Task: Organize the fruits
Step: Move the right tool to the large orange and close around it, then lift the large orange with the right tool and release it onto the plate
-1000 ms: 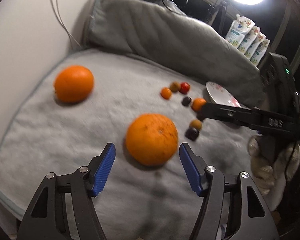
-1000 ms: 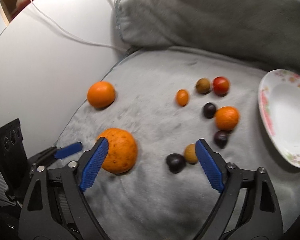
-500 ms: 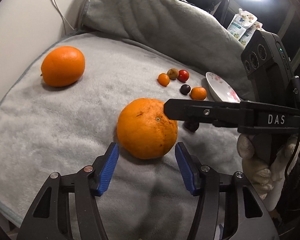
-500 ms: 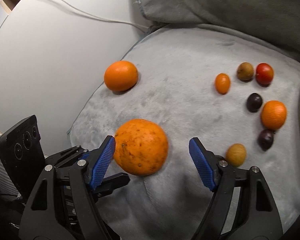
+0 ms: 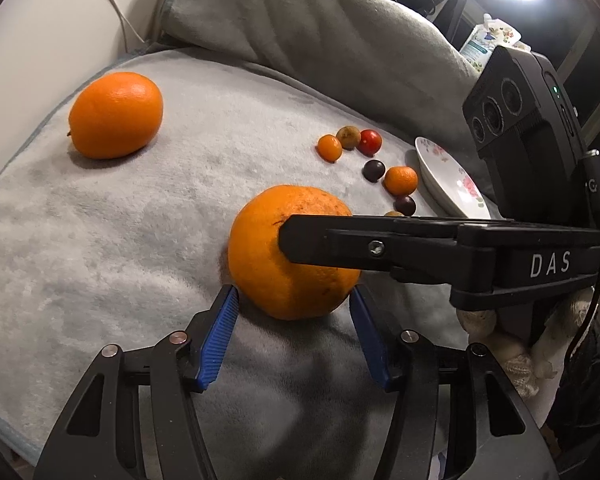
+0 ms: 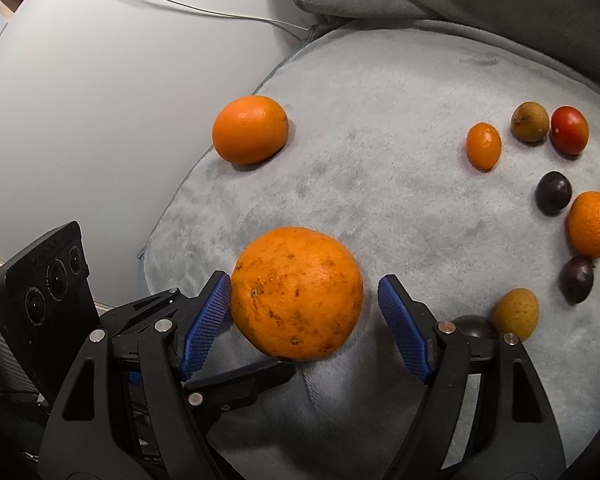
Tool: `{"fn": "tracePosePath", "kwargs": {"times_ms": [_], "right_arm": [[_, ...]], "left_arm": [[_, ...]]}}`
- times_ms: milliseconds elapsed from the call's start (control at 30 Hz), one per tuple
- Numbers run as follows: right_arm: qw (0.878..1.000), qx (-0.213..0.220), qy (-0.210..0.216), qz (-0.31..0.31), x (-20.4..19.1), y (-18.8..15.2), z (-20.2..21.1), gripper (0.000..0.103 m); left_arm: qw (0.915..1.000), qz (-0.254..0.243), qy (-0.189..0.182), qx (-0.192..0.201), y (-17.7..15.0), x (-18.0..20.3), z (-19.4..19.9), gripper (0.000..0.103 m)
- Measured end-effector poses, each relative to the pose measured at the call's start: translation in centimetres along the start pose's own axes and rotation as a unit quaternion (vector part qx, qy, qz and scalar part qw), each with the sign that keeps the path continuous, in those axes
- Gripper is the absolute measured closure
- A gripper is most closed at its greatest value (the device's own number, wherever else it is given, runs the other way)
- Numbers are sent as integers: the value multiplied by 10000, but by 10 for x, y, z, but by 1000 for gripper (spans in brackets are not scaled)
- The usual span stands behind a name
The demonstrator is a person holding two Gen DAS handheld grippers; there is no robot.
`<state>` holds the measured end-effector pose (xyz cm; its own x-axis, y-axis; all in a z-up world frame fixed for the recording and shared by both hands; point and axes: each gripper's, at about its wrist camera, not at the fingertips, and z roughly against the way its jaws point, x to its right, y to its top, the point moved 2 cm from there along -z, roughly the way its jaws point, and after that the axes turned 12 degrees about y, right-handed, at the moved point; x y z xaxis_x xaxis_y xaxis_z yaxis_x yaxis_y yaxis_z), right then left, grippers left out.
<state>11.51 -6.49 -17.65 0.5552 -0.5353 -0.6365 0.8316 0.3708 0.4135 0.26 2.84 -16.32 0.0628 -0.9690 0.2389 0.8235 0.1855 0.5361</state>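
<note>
**Both tongs bracket the speckled orange**

My left tongs (image 5: 292, 312), jaws just narrowed, straddle the speckled orange (image 5: 292, 252) on the grey blanket (image 5: 100, 240); I see no firm pad contact, so released. My right tongs (image 6: 304, 312) stand wider, left pad (image 6: 206, 320) just beside the peel, right pad clear. A smooth orange (image 5: 116, 114) sits at ten o'clock, small fruits (image 5: 370, 142) and a plate (image 5: 452, 184) at two.

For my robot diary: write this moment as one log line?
left tongs: just closing around big orange, contact unclear | right tongs: just closing, open around it
</note>
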Motion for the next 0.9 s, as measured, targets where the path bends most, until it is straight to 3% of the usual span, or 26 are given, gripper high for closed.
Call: {"fn": "tracePosePath", "kwargs": {"times_ms": [67, 433, 900], "right_arm": [[10000, -24, 80, 6, 0, -1, -2, 30], [9997, 23, -91, 218, -9, -2, -1, 31], [9964, 579, -492, 374, -9, -12, 47, 32]], "left_arm": [[9999, -128, 78, -11, -1, 3, -2, 47], [9988, -311, 343, 133, -3, 11, -1, 47], [9973, -652, 47, 333, 12, 45, 6, 48]]}}
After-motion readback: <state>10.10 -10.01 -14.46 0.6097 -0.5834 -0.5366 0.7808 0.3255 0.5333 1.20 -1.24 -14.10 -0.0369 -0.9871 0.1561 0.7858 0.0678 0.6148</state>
